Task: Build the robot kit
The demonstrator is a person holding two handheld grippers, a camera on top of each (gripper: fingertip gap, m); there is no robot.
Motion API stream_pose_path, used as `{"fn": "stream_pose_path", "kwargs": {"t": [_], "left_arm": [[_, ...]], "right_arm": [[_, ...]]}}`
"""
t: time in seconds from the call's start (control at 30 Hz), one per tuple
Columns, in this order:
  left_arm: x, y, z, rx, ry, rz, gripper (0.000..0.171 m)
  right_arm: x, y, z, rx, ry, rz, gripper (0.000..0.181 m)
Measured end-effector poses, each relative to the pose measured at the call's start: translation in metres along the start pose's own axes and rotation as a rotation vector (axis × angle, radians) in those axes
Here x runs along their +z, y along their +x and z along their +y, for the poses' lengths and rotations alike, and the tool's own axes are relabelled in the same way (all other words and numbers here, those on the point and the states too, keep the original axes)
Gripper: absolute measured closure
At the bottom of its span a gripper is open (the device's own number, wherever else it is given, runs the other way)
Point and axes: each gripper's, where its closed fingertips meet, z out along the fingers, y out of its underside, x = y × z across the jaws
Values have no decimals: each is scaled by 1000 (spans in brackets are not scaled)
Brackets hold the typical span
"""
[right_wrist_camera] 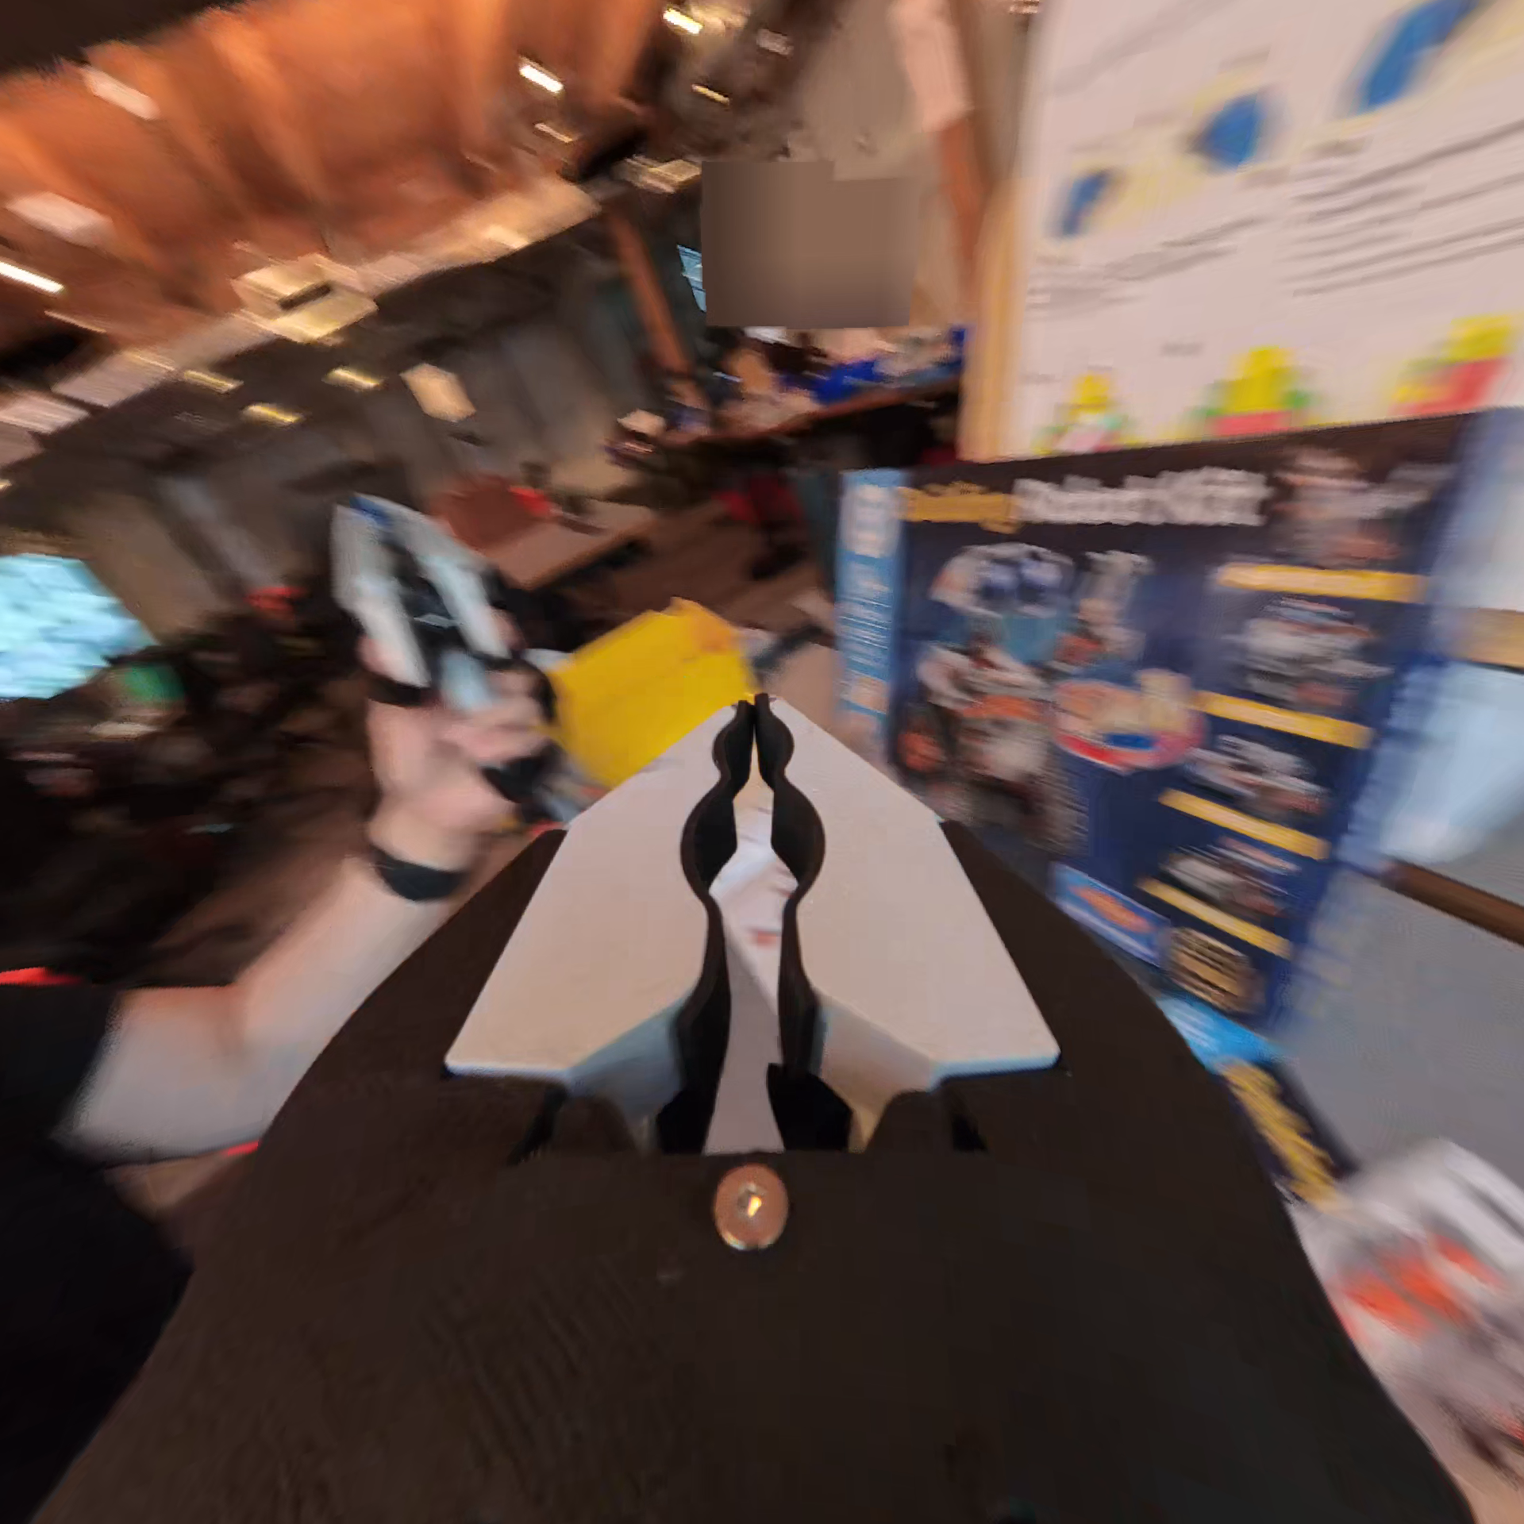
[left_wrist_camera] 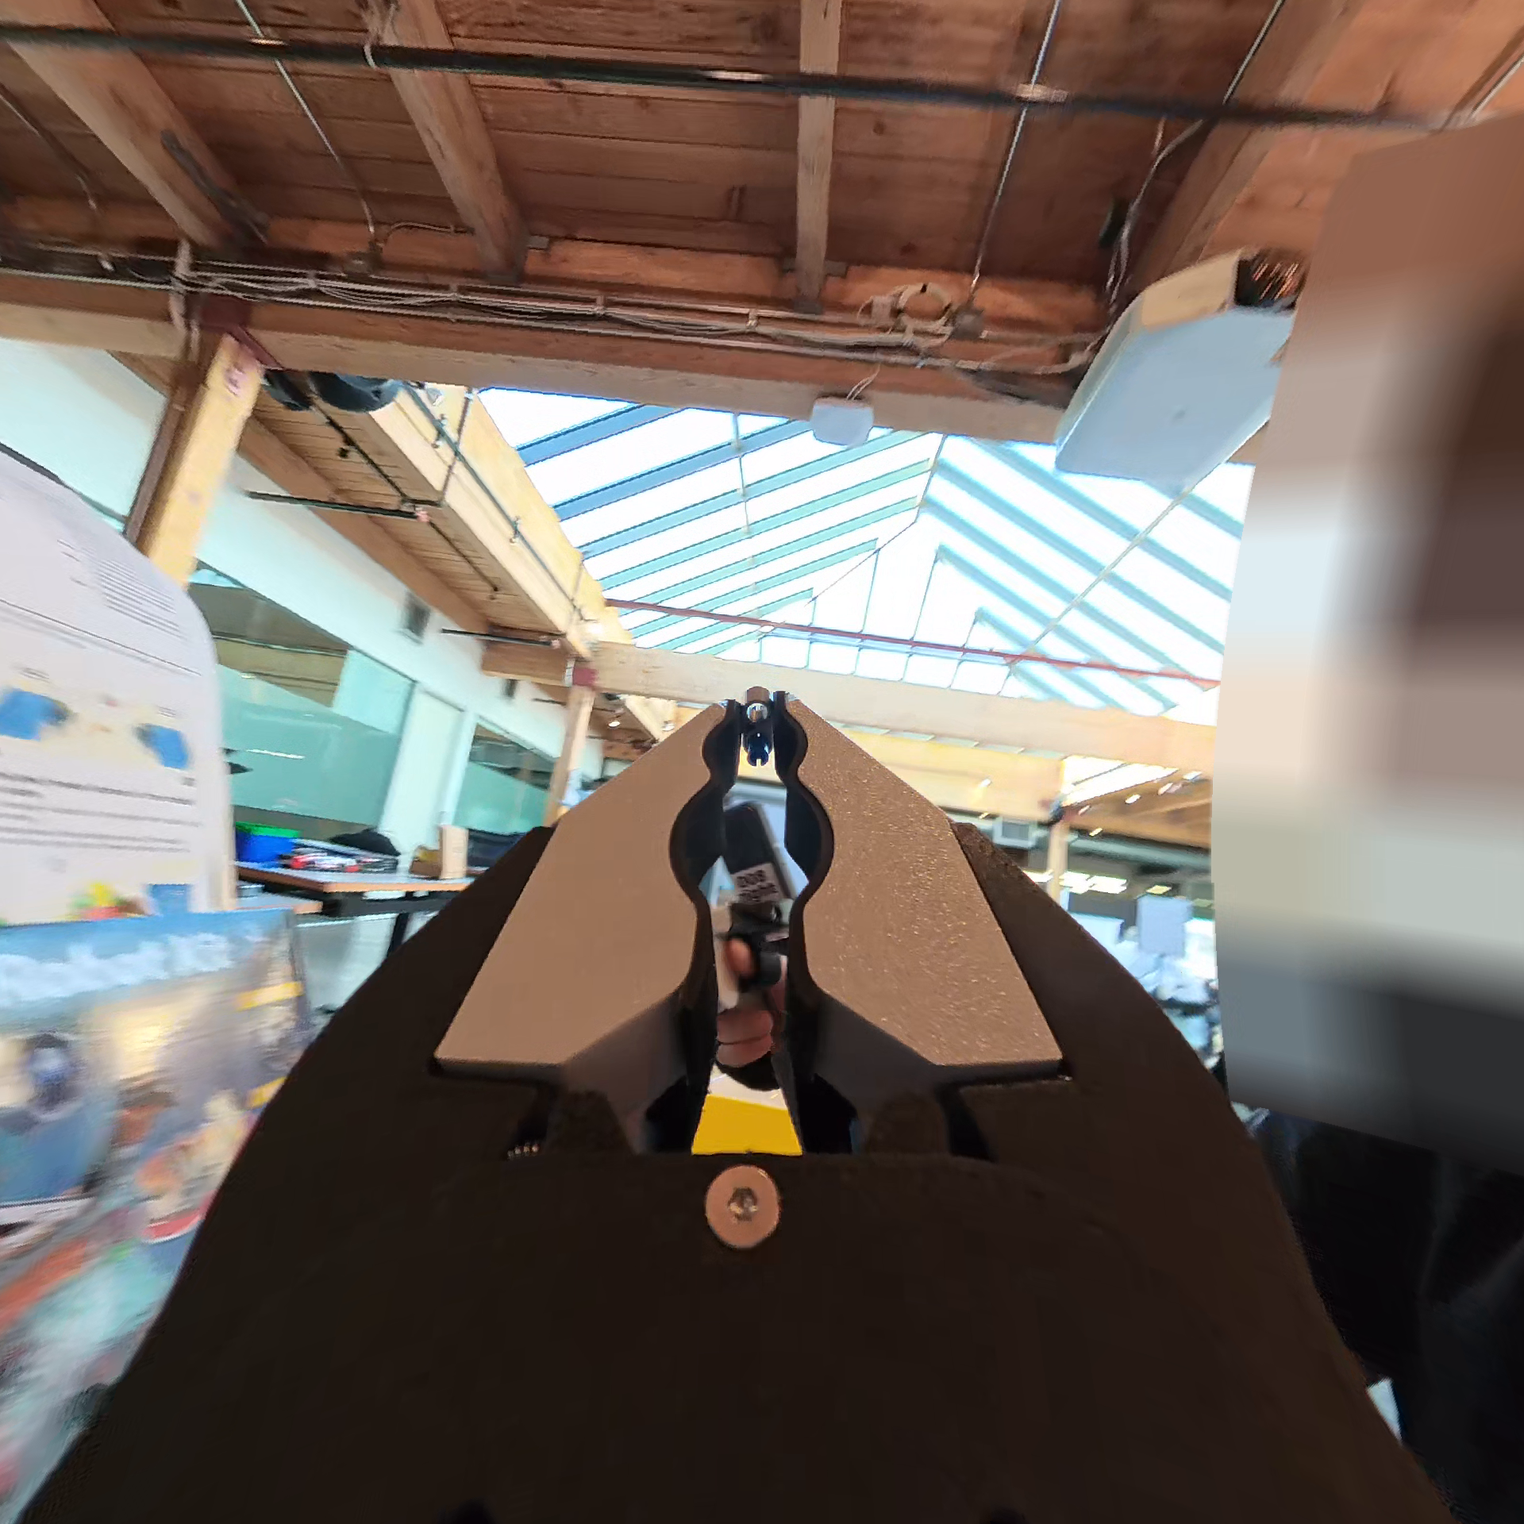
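Right of frame in my right wrist view stands a printed kit box, yellow bin mid-frame; my right gripper is pressed together, empty. My left gripper pinches a small blue-and-metal pin at its tips: light, stiff, probably slippery

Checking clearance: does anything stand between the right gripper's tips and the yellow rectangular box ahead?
Nothing visible does. The right gripper, shut, points just right of the yellow rectangular box; the hand-held left gripper sits off to its left.
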Motion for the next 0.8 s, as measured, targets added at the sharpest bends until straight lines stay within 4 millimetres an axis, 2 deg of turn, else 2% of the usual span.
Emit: {"fn": "stream_pose_path", "kwargs": {"t": [0.1, 0.23, 0.33, 0.47, 0.53, 0.63, 0.8], "left_arm": [[-5, 0, -11, 38, -7, -12, 167], [-8, 0, -17, 46, -6, -12, 166], [-7, -1, -15, 41, -18, -13, 166], [-4, 0, -10, 38, -38, -7, 167], [-4, 0, -8, 42, -48, -10, 166], [-4, 0, -8, 45, -56, -11, 166], [-3, 1, -8, 66, -83, -15, 166]], "right_arm": [[-27, 55, 18, -73, -96, 227, 178], [-54, 97, 45, -24, -212, 349, 170], [-70, 115, 64, -9, -284, 396, 168], [-78, 120, 92, -51, -446, 416, 166], [-75, 126, 106, -132, -538, 442, 166], [-59, 132, 137, -238, -698, 430, 169], [-18, 144, 164, -327, -728, 362, 171]]}}
